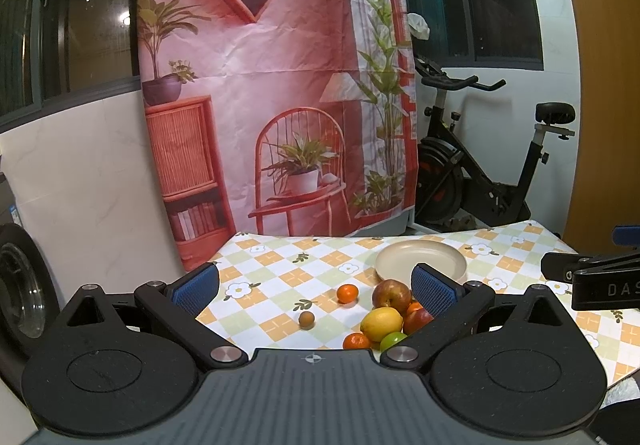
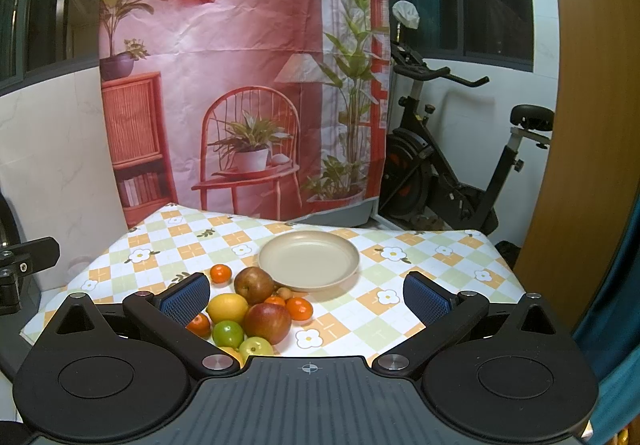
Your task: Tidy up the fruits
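A pile of fruit lies on the checked tablecloth in front of an empty beige plate. In the right wrist view it holds a red apple, a second apple, a lemon, a lime, a yellow-green fruit and several tangerines, one nearest the plate. In the left wrist view I see the lemon, an apple, a lone tangerine and a small brown fruit. My left gripper and right gripper both hang open above the table, holding nothing.
The tablecloth covers a small table whose far edge meets a hanging printed backdrop. An exercise bike stands behind on the right, next to a wooden panel. The other gripper's body shows at the left wrist view's right edge.
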Demonstrator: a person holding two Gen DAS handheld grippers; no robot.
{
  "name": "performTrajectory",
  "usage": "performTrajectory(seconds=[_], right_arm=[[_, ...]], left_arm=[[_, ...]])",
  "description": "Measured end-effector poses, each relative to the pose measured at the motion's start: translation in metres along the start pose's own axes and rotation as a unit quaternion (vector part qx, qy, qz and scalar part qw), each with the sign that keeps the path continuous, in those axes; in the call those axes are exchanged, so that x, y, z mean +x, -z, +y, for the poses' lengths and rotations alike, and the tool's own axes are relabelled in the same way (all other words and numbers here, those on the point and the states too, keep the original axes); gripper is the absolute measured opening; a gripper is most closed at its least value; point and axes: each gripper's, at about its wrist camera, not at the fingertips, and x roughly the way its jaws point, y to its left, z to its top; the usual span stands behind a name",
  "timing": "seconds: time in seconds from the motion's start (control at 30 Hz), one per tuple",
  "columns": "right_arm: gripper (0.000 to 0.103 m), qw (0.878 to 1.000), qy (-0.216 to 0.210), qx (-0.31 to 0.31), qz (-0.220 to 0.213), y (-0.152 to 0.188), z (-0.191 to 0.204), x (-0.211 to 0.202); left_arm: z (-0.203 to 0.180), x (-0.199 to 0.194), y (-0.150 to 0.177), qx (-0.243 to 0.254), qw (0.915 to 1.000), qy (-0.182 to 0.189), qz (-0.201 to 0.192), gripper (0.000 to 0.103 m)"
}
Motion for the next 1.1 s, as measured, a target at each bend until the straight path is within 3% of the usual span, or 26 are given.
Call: performTrajectory(seconds=[1.1], right_arm=[[0.103,1.000,0.000,0.001,0.000,-0.0016,-0.0011,0.0012]], left_arm=[[0.0014,-0.0014,-0.0008,-0.002,1.0000,0.007,-0.001,0.103]])
